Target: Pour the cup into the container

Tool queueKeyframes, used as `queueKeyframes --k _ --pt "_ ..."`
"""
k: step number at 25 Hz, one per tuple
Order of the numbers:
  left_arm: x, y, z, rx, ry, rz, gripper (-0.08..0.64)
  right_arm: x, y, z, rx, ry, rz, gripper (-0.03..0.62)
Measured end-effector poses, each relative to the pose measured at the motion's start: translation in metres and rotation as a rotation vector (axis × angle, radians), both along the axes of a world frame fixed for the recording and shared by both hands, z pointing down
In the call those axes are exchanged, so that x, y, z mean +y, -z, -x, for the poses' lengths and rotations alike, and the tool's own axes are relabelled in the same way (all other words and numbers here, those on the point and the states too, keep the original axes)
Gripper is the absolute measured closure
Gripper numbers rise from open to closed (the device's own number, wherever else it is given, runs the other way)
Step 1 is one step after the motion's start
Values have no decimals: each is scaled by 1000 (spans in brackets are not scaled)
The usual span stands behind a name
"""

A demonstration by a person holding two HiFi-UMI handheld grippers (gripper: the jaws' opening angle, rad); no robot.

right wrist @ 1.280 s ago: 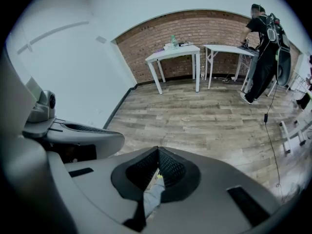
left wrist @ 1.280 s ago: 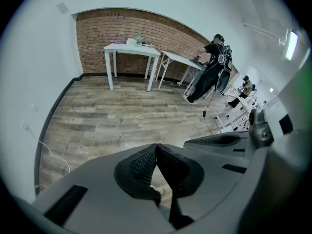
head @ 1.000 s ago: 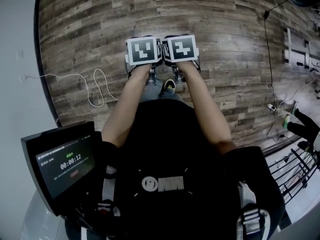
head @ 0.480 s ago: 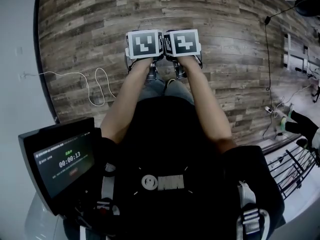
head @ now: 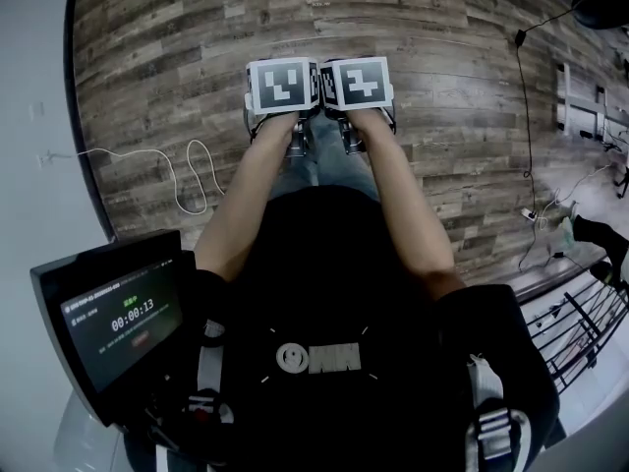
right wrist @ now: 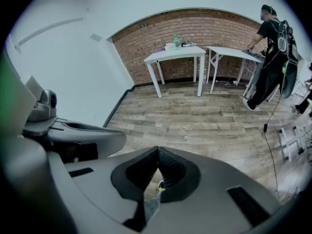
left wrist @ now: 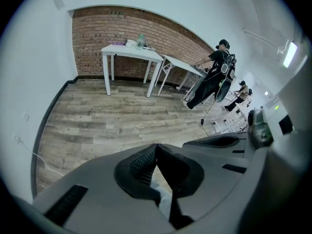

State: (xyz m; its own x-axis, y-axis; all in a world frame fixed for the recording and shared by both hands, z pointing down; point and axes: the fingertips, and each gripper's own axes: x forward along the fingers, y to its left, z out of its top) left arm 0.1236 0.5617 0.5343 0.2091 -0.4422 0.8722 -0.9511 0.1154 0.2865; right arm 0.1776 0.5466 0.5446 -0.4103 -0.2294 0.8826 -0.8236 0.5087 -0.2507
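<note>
Task's things: neither the cup nor the container can be made out. Only a few small things (right wrist: pixel 175 40) are seen on the far white bench (left wrist: pixel 127 50), too small to be named; the cup is judged likeliest to be among them.
Left tongs (left wrist: pixel 156 152): pressed together at the tips, with nothing held between them.
Right tongs (right wrist: pixel 157 155): likewise closed on nothing; only the floor (head: pixel 177 67) and a shoe tip are seen through the gap below the tips.
Pose: both forearms (head: pixel 246 200) are stretched forward and nearly parallel. The tongs are carried side by side and tipped steeply down at the floor. The marker cubes (head: pixel 283 87) are just beside each other, possibly touching.
Stage, as judged: pouring is not yet begun, and the far bench is well apart from the tongs.
Risk, cable: a white cable (head: pixel 187 170) lies looped on the floor to the left and could be caught by a foot if the path drifts that way.
Risk, crowding: another person (right wrist: pixel 273 43) is at work at the second bench (right wrist: pixel 229 50), just right of the white one, and could be bumped on arrival.
Risk, grasp: if the tongs are brought to the cup closed, it could be pushed over and spilled rather than gripped.
Risk, tongs: held this close, one could be knocked by the other.
</note>
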Motion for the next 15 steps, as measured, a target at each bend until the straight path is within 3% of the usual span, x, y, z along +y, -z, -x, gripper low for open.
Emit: queueKeyframes --k 8,15 --pt "-43 2 -1 -24 6 16 555 -46 2 3 -34 28 5 592" --pt "-65 15 4 -46 13 -20 555 -69 11 10 -65 44 -33 592"
